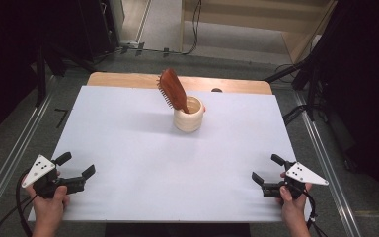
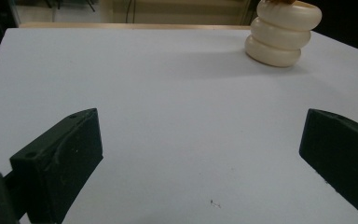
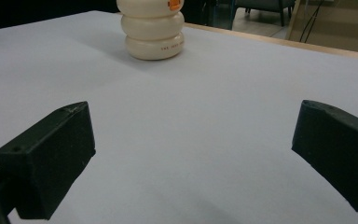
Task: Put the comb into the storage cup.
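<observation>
The bench (image 1: 128,148) is seen from above and from its near edge in the high view, facing forward and down, with floor beyond at the top of the frame. The left tool view is taken low over the bench, close to the surface, with the cup (image 2: 282,35) at the upper right. The right tool view is set equally low, with the cup (image 3: 153,30) at the upper left. The cup (image 1: 188,114) and the white surface are shared by all three views.
</observation>
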Action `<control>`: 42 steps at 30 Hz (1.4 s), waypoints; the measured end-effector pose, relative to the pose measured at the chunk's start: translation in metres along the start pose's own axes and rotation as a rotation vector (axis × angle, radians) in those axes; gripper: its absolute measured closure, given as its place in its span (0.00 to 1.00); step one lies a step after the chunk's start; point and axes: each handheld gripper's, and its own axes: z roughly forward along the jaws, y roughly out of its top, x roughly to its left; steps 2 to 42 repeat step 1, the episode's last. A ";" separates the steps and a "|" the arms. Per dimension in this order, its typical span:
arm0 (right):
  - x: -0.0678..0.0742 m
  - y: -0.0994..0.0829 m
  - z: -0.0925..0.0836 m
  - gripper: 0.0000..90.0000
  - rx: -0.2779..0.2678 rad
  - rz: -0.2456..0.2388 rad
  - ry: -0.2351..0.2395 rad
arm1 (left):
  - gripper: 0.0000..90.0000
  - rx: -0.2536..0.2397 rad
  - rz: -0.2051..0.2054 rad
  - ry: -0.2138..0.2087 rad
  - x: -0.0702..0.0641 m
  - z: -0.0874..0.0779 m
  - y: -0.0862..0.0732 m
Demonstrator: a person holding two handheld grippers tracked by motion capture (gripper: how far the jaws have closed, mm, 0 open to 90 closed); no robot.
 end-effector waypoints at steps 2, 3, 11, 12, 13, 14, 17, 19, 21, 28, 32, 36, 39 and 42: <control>0.000 0.000 0.000 0.00 -0.001 0.004 0.000 | 0.00 -0.004 -0.002 -0.002 0.000 0.000 0.000; 0.000 0.000 0.000 0.00 -0.001 0.004 0.000 | 0.00 -0.004 -0.002 -0.002 0.000 0.000 0.000; 0.000 0.000 0.000 0.00 -0.001 0.004 0.000 | 0.00 -0.004 -0.002 -0.002 0.000 0.000 0.000; 0.000 0.000 0.000 0.00 -0.001 0.004 0.000 | 0.00 -0.004 -0.002 -0.002 0.000 0.000 0.000; 0.000 0.000 0.000 0.00 -0.001 0.004 0.000 | 0.00 -0.004 -0.002 -0.002 0.000 0.000 0.000; 0.000 0.000 0.000 0.00 -0.001 0.004 0.000 | 0.00 -0.004 -0.002 -0.002 0.000 0.000 0.000; 0.000 0.000 0.000 0.00 -0.001 0.004 0.000 | 0.00 -0.004 -0.002 -0.002 0.000 0.000 0.000; 0.000 0.000 0.000 0.00 -0.001 0.004 0.000 | 0.00 -0.004 -0.002 -0.002 0.000 0.000 0.000; 0.000 0.000 0.000 0.00 -0.001 0.004 0.000 | 0.00 -0.004 -0.002 -0.002 0.000 0.000 0.000; 0.000 0.000 0.000 0.00 -0.001 0.004 0.000 | 0.00 -0.004 -0.002 -0.002 0.000 0.000 0.000; 0.000 0.000 0.000 0.00 -0.001 0.004 0.000 | 0.00 -0.004 -0.002 -0.002 0.000 0.000 0.000; 0.000 0.000 0.000 0.00 -0.001 0.004 0.000 | 0.00 -0.004 -0.002 -0.002 0.000 0.000 0.000; 0.000 0.000 0.000 0.00 -0.001 0.004 0.000 | 0.00 -0.004 -0.002 -0.002 0.000 0.000 0.000; 0.000 0.000 0.000 0.00 -0.001 0.004 0.000 | 0.00 -0.004 -0.002 -0.002 0.000 0.000 0.000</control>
